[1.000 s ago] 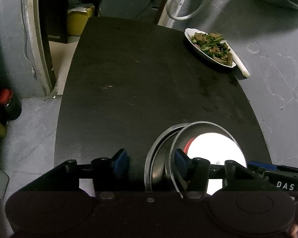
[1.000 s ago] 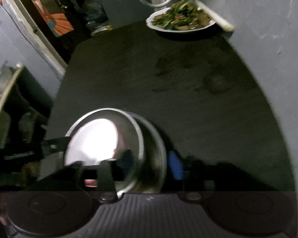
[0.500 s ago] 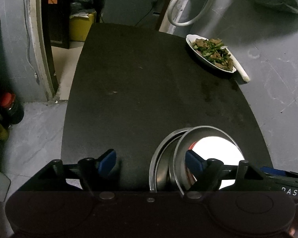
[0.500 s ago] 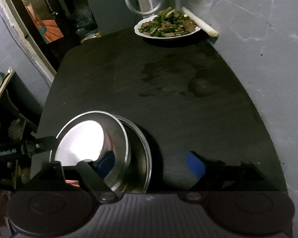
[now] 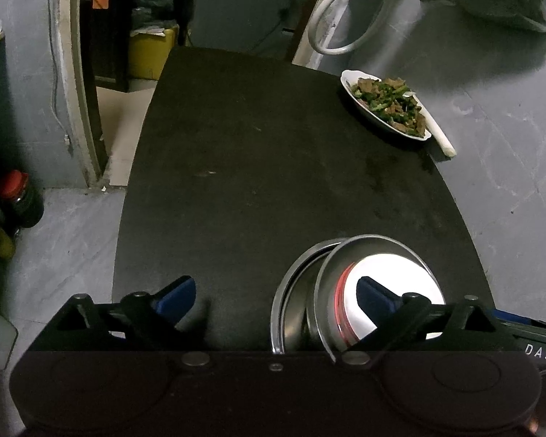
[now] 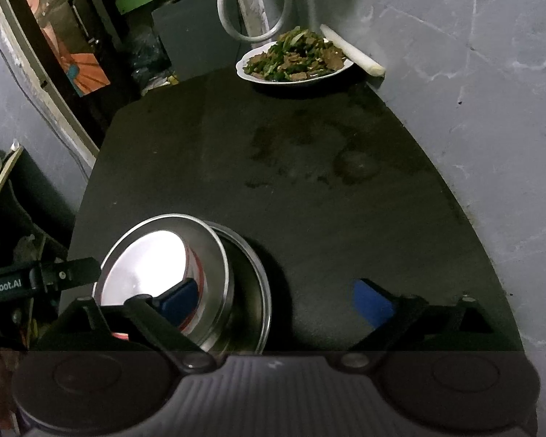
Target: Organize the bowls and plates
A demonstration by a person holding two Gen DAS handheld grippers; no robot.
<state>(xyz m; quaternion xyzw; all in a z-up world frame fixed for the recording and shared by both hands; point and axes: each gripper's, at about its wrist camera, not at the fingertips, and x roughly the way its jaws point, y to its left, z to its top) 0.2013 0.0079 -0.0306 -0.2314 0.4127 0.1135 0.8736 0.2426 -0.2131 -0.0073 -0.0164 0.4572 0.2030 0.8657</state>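
Left wrist view shows two nested steel bowls [image 5: 345, 291] at the bench's [image 5: 273, 164] near edge, both grippers' fingers spread, gripping nothing. Thin steel looks light, rigid, slippery; pinch the rim.

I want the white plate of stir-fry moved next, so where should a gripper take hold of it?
Grip the plate of stir-fry by its thin near rim, coming from the bare table side, jaws above and below the edge. Food heaps the middle, and the white stalk and wall crowd the far side.
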